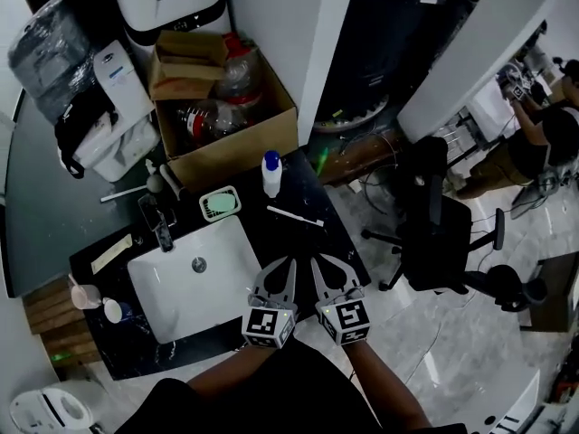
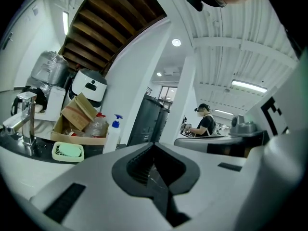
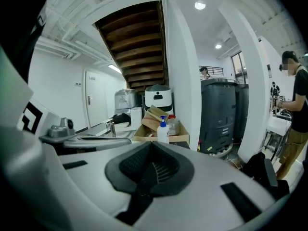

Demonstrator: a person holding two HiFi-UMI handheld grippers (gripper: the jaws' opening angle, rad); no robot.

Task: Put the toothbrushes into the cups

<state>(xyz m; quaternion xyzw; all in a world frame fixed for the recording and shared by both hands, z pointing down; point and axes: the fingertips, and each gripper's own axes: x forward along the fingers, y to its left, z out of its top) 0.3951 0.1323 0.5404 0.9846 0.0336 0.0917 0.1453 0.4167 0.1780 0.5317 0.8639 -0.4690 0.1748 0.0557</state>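
A white toothbrush [image 1: 295, 216] lies on the black counter [image 1: 298, 188] to the right of the sink [image 1: 194, 274]. A pale flat stick [image 1: 110, 253], perhaps another toothbrush, lies left of the faucet [image 1: 161, 229]. A pink cup [image 1: 84, 295] and a white cup [image 1: 114, 311] stand at the counter's left end. Side by side over the counter's front edge hang my left gripper [image 1: 289, 265] and my right gripper [image 1: 318, 265]. Both are shut with nothing between the jaws. Their own views show the left gripper [image 2: 155, 146] and the right gripper [image 3: 153, 146] raised, no toothbrush in sight.
A green soap dish [image 1: 220, 203] and a white spray bottle [image 1: 271, 173] stand behind the sink. An open cardboard box [image 1: 226, 107] with plastic bottles sits beyond. A black office chair [image 1: 434, 224] stands on the floor to the right, a person [image 1: 543, 143] farther off.
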